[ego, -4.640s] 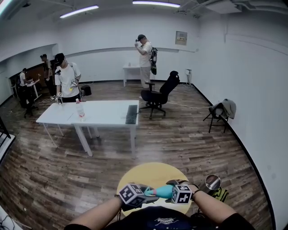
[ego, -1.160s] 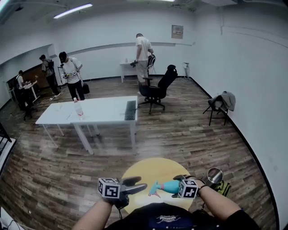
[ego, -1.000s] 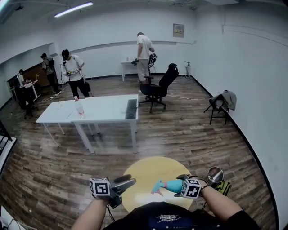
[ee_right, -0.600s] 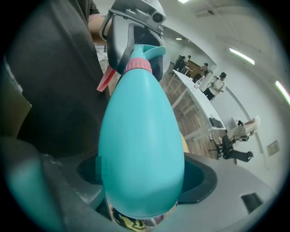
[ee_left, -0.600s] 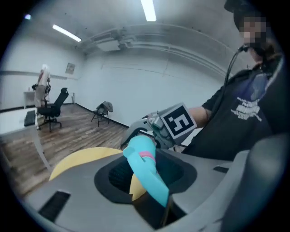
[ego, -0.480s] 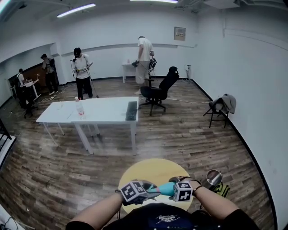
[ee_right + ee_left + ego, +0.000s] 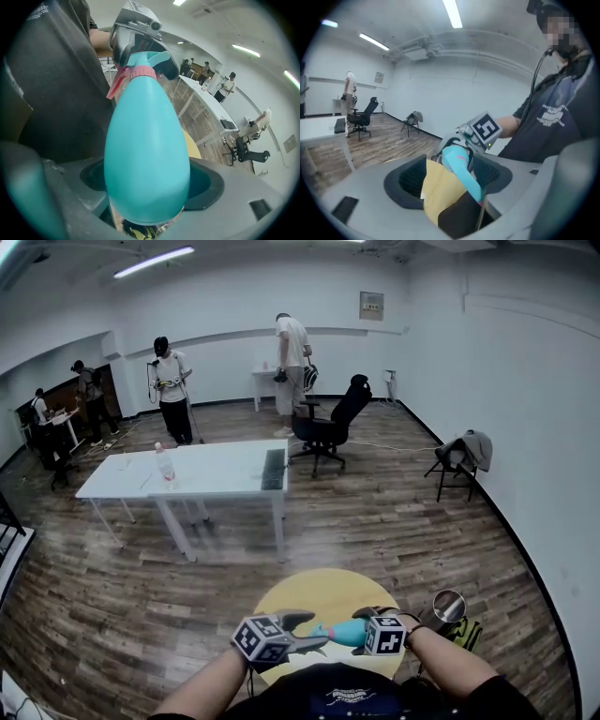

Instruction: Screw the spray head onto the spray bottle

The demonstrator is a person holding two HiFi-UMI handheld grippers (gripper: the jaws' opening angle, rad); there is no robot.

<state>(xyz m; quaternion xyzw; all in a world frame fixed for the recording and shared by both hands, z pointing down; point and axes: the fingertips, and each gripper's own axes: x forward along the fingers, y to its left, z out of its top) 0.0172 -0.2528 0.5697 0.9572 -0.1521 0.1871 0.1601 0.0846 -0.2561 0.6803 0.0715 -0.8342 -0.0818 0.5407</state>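
My right gripper (image 7: 147,185) has its jaws clamped on the teal spray bottle (image 7: 147,140), held over the near edge of the yellow round table (image 7: 319,589), while my left gripper (image 7: 449,177) is opening its jaws, with the spray head (image 7: 469,180) between them at the bottle's left end.

Teal spray bottle (image 7: 145,154) with pink collar (image 7: 142,72); yellow table (image 7: 319,592).

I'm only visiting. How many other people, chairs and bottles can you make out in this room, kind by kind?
Other people: 4
Chairs: 2, a black office chair and a folding chair
Bottles: 2, the teal spray bottle and a clear bottle on the white table
Total: 8
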